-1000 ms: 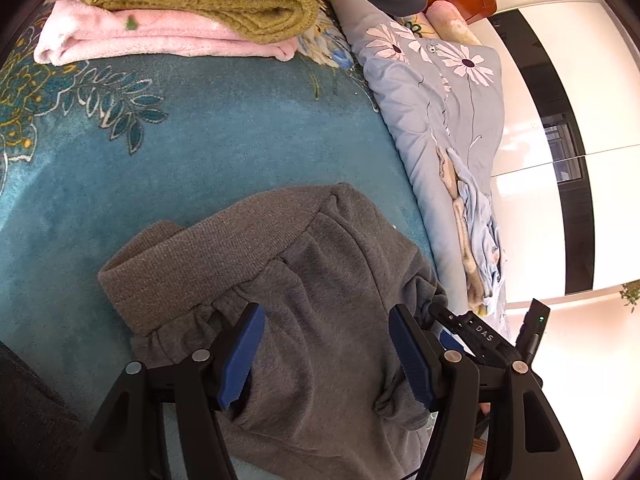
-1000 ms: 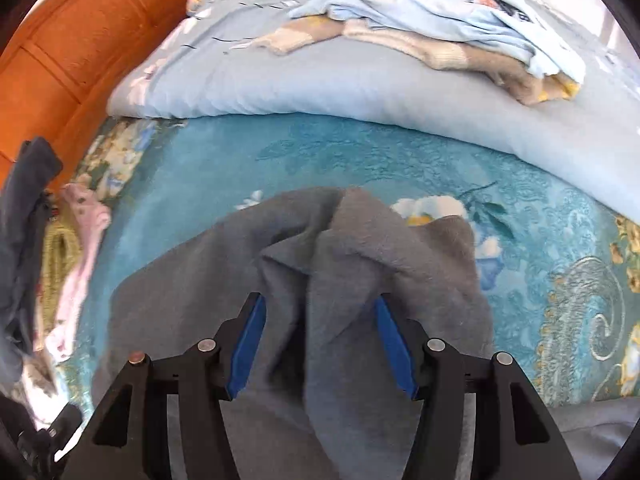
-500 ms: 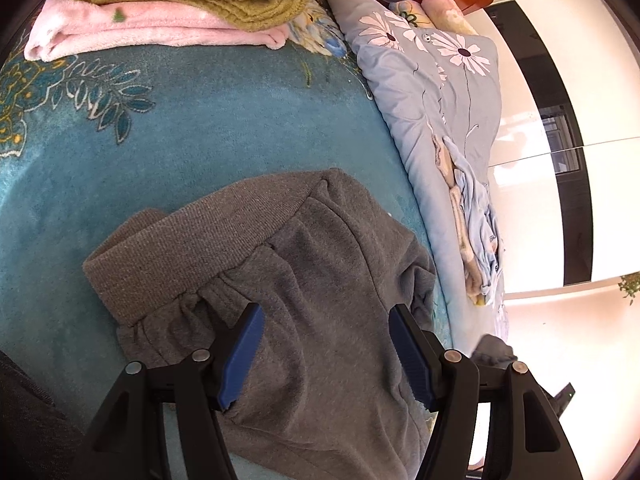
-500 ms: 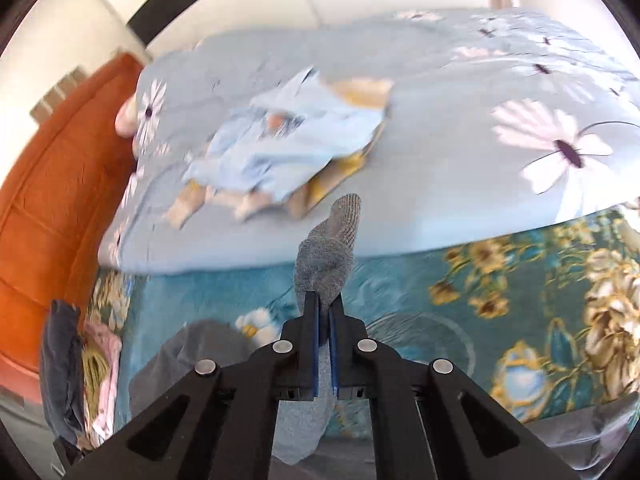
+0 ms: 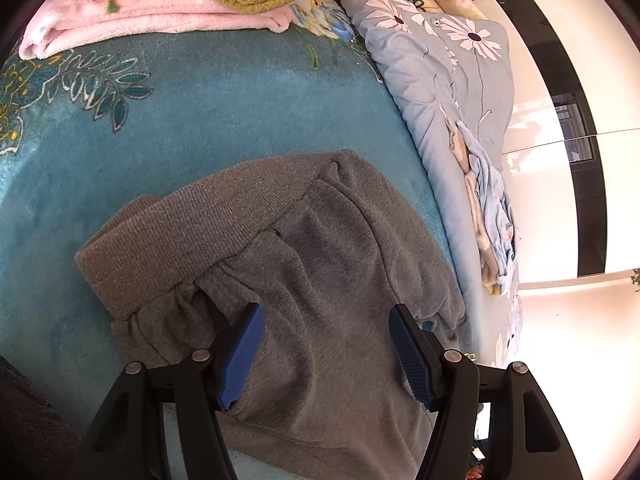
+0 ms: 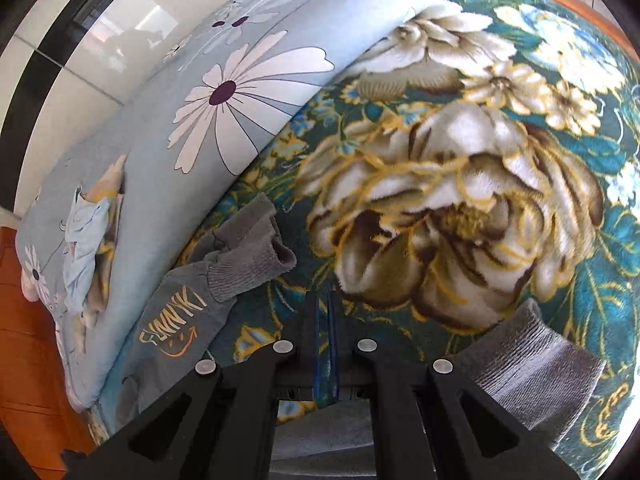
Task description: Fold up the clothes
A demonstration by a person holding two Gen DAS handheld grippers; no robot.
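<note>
My left claw [image 5: 324,352] spread apart over the grey trousers [image 5: 320,280] lying on the teal bed blanket [image 5: 200,120], pads off the cloth, my right claw [image 6: 325,344] pinched together, nothing visibly between, trouser cuff [image 6: 248,256] just beside it

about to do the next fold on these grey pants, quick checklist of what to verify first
1. Left gripper open above the grey pants: ok
2. Waistband lying flat on the blanket: ok
3. Right gripper shut: ok
4. Cloth pinched between its pads: cannot tell
5. Printed leg's cuff lined up with the other cuff: not ok, they lie apart
</note>
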